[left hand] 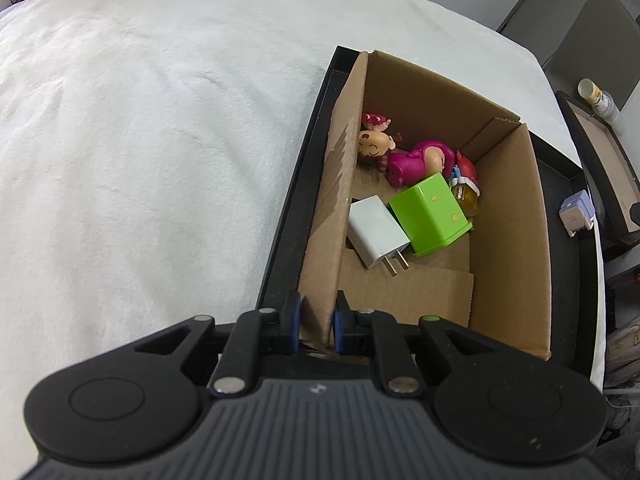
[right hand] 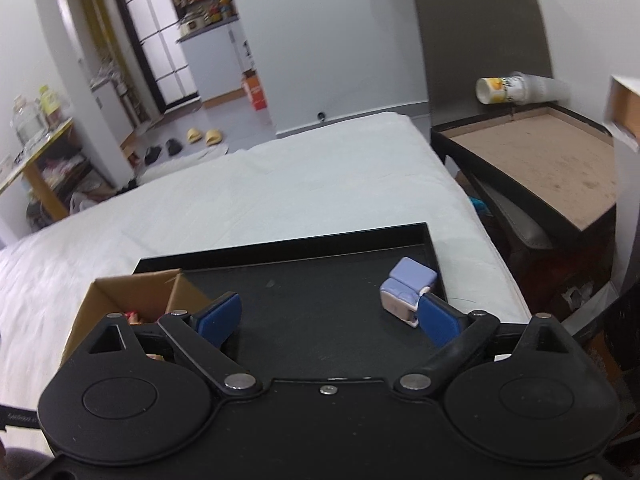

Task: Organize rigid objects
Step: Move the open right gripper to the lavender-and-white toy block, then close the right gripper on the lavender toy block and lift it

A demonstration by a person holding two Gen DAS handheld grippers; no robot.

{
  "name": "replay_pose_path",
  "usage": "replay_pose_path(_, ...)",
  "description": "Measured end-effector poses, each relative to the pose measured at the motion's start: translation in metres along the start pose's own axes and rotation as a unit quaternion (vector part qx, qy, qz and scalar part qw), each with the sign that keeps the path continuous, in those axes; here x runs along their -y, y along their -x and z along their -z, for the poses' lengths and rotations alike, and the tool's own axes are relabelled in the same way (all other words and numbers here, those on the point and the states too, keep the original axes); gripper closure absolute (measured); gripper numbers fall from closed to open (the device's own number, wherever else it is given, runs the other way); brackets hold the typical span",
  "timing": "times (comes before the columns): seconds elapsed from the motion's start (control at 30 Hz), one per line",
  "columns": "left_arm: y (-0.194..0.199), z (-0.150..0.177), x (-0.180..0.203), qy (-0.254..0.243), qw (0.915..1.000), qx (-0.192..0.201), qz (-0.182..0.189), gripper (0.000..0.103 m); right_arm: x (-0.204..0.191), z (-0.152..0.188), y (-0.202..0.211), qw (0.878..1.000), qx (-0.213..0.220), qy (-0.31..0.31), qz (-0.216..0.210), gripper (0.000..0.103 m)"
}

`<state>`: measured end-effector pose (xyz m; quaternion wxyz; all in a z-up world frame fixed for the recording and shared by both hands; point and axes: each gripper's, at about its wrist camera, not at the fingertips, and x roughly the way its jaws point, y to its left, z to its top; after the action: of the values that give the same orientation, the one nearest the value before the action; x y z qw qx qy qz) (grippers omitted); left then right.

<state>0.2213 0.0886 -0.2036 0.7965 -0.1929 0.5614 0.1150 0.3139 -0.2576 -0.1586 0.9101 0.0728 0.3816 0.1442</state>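
Note:
A cardboard box (left hand: 508,240) stands in a black tray (left hand: 280,248) on a white bed. Inside lie a white plug charger (left hand: 376,236), a green cube (left hand: 432,212), a pink doll figure (left hand: 404,156) and a small yellow toy (left hand: 468,196). My left gripper (left hand: 316,320) is shut on the box's near left wall. My right gripper (right hand: 328,316) is open and empty above the tray floor (right hand: 320,292). A lilac and white small device (right hand: 408,288) lies on the tray just beyond the right fingertip; it also shows in the left wrist view (left hand: 576,212).
The white bed (left hand: 140,140) spreads to the left. A brown-topped side table (right hand: 540,164) with a tipped stack of paper cups (right hand: 516,88) stands right of the bed. A chair back, a doorway and slippers on the floor lie beyond.

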Motion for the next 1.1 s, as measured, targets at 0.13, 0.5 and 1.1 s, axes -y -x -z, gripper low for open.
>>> replay_pose_path(0.13,-0.001,-0.001,0.002,-0.004,1.0000,-0.001,-0.006,0.088,0.007,0.009,-0.011,0.999,0.014,-0.034,0.019,0.008)
replay_pose_path(0.5,-0.003,-0.002,0.007,-0.009,0.9998,-0.006,-0.017,0.089,0.009,0.020,-0.041,0.996,0.031,-0.052,0.070,0.014)
replay_pose_path(1.1,-0.007,-0.004,0.017,-0.013,0.9988,-0.011,-0.045,0.090,0.014,0.031,-0.094,0.990,0.023,-0.055,0.129,0.029)
